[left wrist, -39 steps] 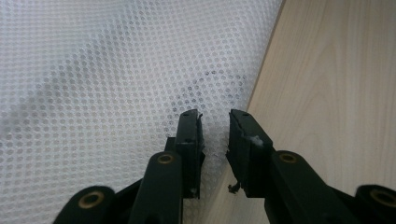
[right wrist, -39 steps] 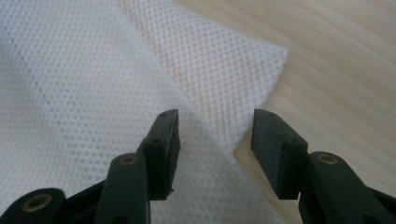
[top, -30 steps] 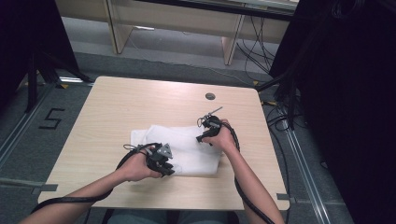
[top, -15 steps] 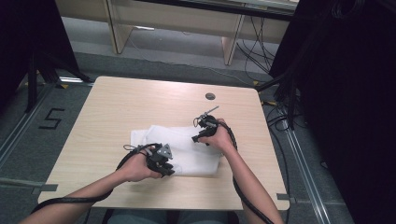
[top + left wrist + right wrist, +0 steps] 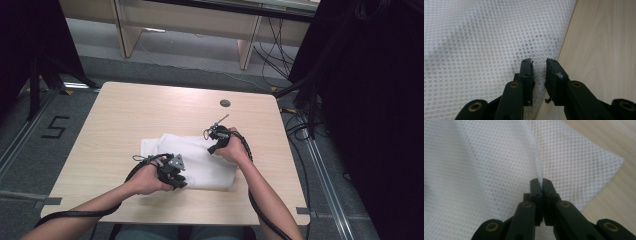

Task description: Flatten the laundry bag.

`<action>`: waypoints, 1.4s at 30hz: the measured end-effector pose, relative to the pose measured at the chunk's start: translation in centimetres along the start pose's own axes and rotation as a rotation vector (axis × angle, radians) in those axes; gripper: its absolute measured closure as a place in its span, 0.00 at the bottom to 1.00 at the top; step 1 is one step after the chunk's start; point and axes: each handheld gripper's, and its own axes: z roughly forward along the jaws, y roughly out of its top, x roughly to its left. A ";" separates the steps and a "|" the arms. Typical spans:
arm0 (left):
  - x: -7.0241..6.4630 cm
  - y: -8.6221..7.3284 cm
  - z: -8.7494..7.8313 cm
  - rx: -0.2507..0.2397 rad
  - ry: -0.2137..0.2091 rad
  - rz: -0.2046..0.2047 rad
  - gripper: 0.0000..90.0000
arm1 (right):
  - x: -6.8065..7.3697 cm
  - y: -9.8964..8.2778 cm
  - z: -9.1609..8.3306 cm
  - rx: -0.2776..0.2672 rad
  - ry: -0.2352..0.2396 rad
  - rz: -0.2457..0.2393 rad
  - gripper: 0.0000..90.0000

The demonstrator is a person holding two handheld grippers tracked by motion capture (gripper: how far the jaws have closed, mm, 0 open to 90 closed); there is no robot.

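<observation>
At a light wooden table (image 5: 125,115), I work a white mesh cloth (image 5: 200,160) that lies folded near the front middle of the tabletop, between my two hands. My right gripper (image 5: 541,182) is pressed together on a raised fold of the mesh, the two black jaws meeting with only the thin fabric between them; they have just been closing, and the ridge of cloth now stands up from the pinch. In the high view that right gripper (image 5: 216,145) sits at the cloth's far right edge. My left gripper (image 5: 539,62) stands partly spread at the cloth's near edge, beside the bare wood, with mesh lying in the gap between the jaws. The pads do not appear to press on it, so I judge this side not yet gripped. From above, the left gripper (image 5: 175,172) rests low on the cloth's front edge, close to the table's near side.

I read the step in hand as taking hold of the cloth at two points, ahead of lifting it for a fold or a spread. The right side looks secured. The next move, as I judge it, calls for my left jaws to close on the edge they straddle, catching the mesh layers cleanly rather than nipping the table, before either hand rises.
</observation>
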 end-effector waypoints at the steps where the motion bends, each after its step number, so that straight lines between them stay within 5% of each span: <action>1: 0.0 0.0 0.0 0.000 0.000 0.000 0.83 | 0.1 0.1 -0.3 -0.005 0.002 0.004 0.99; 9: -0.9 1.1 -1.6 -0.052 0.001 -0.015 0.95 | 0.8 0.1 -3.2 -0.078 -0.003 0.036 1.00; 12: -1.8 1.2 -1.2 0.039 -0.018 0.016 0.99 | 0.9 0.2 -4.1 -0.092 0.009 0.043 0.99; 18: -1.2 0.5 0.2 0.067 -0.008 -0.028 0.99 | 2.0 0.6 -5.8 -0.123 0.007 0.044 0.99; 29: 0.0 2.1 0.9 0.069 0.077 -0.054 1.00 | 3.5 0.9 -8.0 -0.156 0.010 0.021 0.99; 42: 2.3 2.6 1.2 0.040 0.174 -0.079 0.98 | 5.7 0.8 -11.0 -0.228 0.035 0.096 1.00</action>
